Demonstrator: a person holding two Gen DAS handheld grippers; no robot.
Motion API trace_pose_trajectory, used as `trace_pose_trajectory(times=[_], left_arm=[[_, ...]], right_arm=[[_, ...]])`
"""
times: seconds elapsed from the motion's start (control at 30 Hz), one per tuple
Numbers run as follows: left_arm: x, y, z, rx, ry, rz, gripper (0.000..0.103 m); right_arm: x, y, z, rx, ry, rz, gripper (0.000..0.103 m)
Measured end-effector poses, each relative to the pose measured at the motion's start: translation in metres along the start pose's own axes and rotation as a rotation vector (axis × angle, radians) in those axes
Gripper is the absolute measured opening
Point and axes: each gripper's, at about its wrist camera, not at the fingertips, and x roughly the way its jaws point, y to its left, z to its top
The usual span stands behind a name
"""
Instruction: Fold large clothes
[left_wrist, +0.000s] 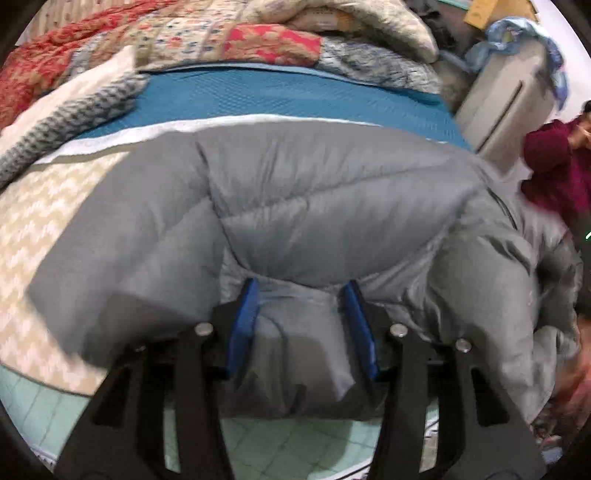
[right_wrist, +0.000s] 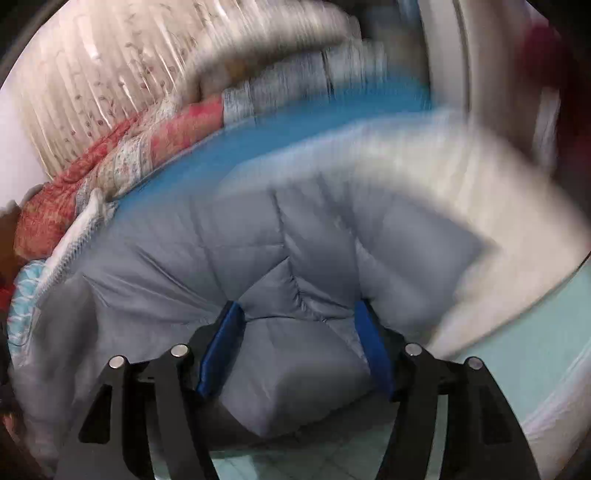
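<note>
A grey quilted puffer jacket (left_wrist: 314, 206) lies bunched over the near edge of the bed. My left gripper (left_wrist: 301, 288) is shut on a thick fold of the jacket, its blue pads (left_wrist: 243, 325) pressing the padding from both sides. In the right wrist view the same jacket (right_wrist: 295, 240) fills the middle. My right gripper (right_wrist: 299, 310) is shut on another thick fold, with its blue pads (right_wrist: 223, 350) on each side of it. The right wrist view is heavily motion-blurred.
The bed has a blue sheet (left_wrist: 295, 96) and a beige chevron cover (left_wrist: 40, 229). A patchwork quilt (left_wrist: 184, 37) and pillows lie at the back. A grey knit garment (left_wrist: 70, 118) lies left. A person in maroon (left_wrist: 557, 166) is at the right. Pale green tiled floor (left_wrist: 295, 443) is below.
</note>
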Motion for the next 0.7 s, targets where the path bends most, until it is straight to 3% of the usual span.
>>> trace_pose_trajectory(times=[0.1,0.17,0.3,0.47,0.57,0.63,0.7], left_arm=[[0.002,-0.008,0.001,0.038,0.025,0.054,0.048],[-0.004,-0.007,0.002,0.036,0.039,0.047,0.048],[-0.038,0.0,-0.007,0.019,-0.001,-0.011,0.048],[-0.083,-0.009,-0.002,-0.028,-0.103,-0.118,0.048],[-0.081,-0.037,0.003,0.04,-0.097,-0.141,0.048],[-0.056,-0.059,-0.002,0.111,-0.028,-0.11,0.048],[-0.023,-0.068,-0.012,0.161,0.047,-0.06,0.048]], right_arm=[[-0.009,0.005,-0.002,0.018,-0.014,-0.023,0.059],[-0.024,0.01,0.001,0.023,-0.019,-0.018,0.059],[-0.075,0.018,-0.004,0.026,-0.136,0.062,0.059],[-0.1,0.066,-0.02,-0.11,-0.202,0.104,0.059],[-0.07,0.088,-0.035,-0.16,-0.106,0.126,0.059],[-0.032,0.089,-0.054,-0.174,0.015,0.056,0.059],[-0.009,0.085,-0.062,-0.193,0.055,0.005,0.059]])
